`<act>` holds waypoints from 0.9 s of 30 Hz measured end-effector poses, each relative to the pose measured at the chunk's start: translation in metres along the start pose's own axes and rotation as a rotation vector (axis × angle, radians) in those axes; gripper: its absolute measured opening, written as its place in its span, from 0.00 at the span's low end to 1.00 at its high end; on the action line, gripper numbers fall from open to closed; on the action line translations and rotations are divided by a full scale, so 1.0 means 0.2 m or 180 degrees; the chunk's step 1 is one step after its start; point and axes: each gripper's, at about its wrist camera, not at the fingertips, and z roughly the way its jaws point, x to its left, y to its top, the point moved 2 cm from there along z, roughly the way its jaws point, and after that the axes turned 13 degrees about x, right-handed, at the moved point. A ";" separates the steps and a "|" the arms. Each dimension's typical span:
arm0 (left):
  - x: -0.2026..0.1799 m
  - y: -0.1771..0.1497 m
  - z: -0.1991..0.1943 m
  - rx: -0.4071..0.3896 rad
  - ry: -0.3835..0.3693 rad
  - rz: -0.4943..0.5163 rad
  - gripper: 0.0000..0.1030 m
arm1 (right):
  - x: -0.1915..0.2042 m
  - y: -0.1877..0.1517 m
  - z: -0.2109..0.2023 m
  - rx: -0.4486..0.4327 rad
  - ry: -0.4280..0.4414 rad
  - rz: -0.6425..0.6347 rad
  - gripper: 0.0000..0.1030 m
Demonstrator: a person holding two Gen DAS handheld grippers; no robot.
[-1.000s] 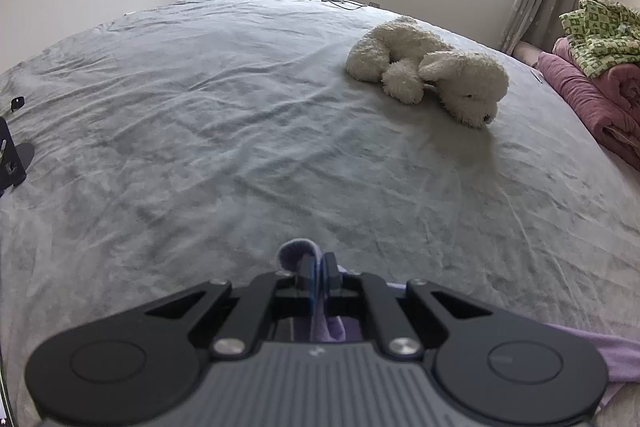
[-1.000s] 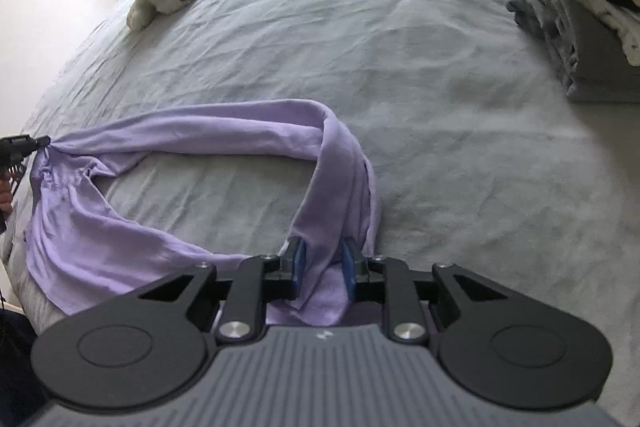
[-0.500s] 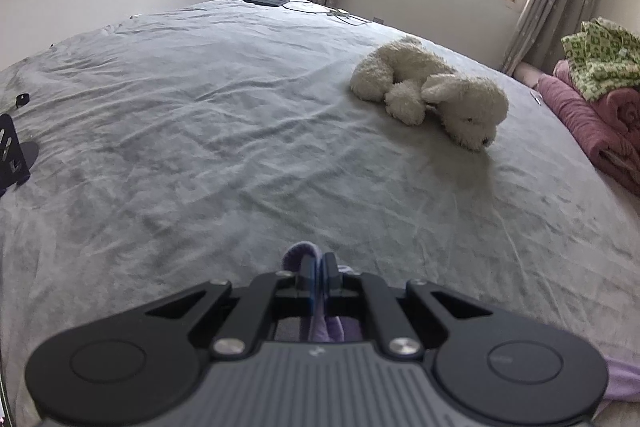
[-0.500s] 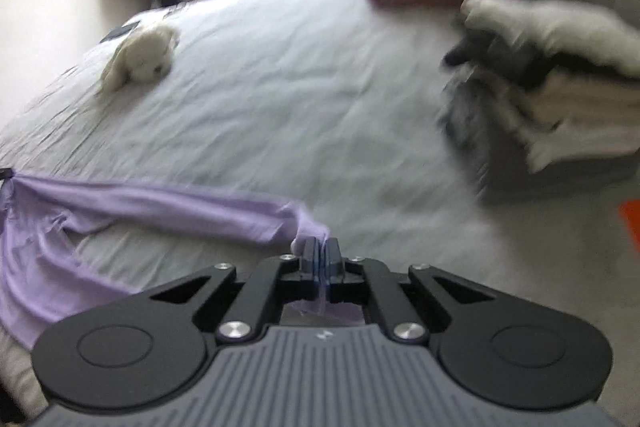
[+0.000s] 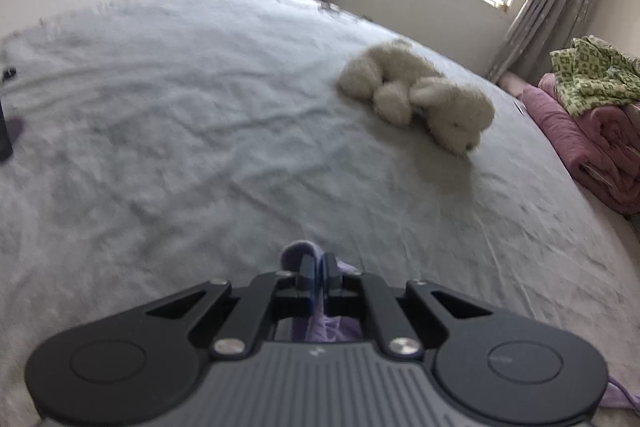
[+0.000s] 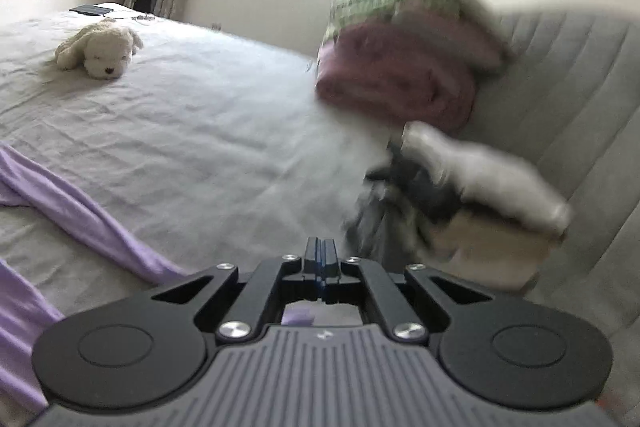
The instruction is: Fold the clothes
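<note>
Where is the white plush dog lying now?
In the right wrist view, the plush dog lies far left on the grey bed, beyond the purple garment.

Grey bed (image 5: 200, 147) — plush dog (image 5: 420, 99), lilac garment (image 6: 80, 215), folded stacks (image 6: 460, 195).

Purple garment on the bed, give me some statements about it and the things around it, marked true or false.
1. The left claw is shut on the purple garment. True.
2. The right claw is wide open. False: its fingers are pressed together, purple cloth showing beneath them.
3. The plush dog lies on top of the garment. False: it lies apart, on bare grey bedsheet.
4. A green patterned cloth tops the pink blanket. True.
</note>
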 end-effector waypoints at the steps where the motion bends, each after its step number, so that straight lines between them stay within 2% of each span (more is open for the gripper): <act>1: 0.01 0.00 0.00 0.0021 -0.0002 -0.0022 0.05 | -0.01 -0.01 0.03 0.0100 0.0062 0.0081 0.02; 3: 0.01 0.00 -0.01 0.0027 -0.0002 -0.0026 0.18 | -0.06 -0.02 0.11 0.0270 0.0205 0.0229 0.10; 4: 0.02 0.00 -0.01 0.0029 0.0009 -0.0019 0.23 | -0.08 -0.02 0.14 0.0354 0.0276 0.0301 0.11; 5: 0.02 0.00 -0.01 0.0033 0.0017 -0.0009 0.34 | -0.09 -0.03 0.16 0.0396 0.0324 0.0308 0.11; 6: 0.01 0.00 -0.01 0.0037 0.0019 0.0007 0.38 | -0.09 -0.03 0.19 0.0448 0.0368 0.0317 0.11; 8: 0.00 0.00 0.00 0.0074 0.0016 0.0051 0.40 | -0.08 -0.03 0.23 0.0564 0.0457 0.0343 0.11; 10: -0.02 -0.01 0.01 0.0125 0.0011 0.0102 0.46 | -0.10 -0.02 0.29 0.0737 0.0632 0.0505 0.12; 12: -0.04 -0.01 0.03 0.0180 0.0017 0.0179 0.57 | -0.12 -0.03 0.33 0.0859 0.0757 0.0693 0.13; 17: -0.10 -0.05 0.09 0.0319 0.0213 0.0426 0.63 | -0.13 -0.02 0.39 0.1034 0.0941 0.0942 0.14; 20: -0.13 -0.07 0.14 0.0423 0.0351 0.0551 0.60 | -0.11 -0.05 0.44 0.1292 0.1022 0.1033 0.15; 22: -0.15 -0.09 0.16 0.0438 0.0483 0.0687 0.38 | -0.10 -0.04 0.44 0.1294 0.0959 0.1051 0.14; 23: -0.16 -0.10 0.17 0.0432 0.0539 0.0764 0.18 | -0.11 -0.03 0.43 0.1254 0.0918 0.1064 0.11; 24: -0.17 -0.11 0.17 0.0429 0.0569 0.0808 0.04 | -0.11 -0.02 0.42 0.1214 0.0877 0.1077 0.01; 27: -0.15 -0.09 0.13 0.0343 0.0562 0.0730 0.03 | -0.12 0.00 0.39 0.1094 0.0754 0.1116 0.01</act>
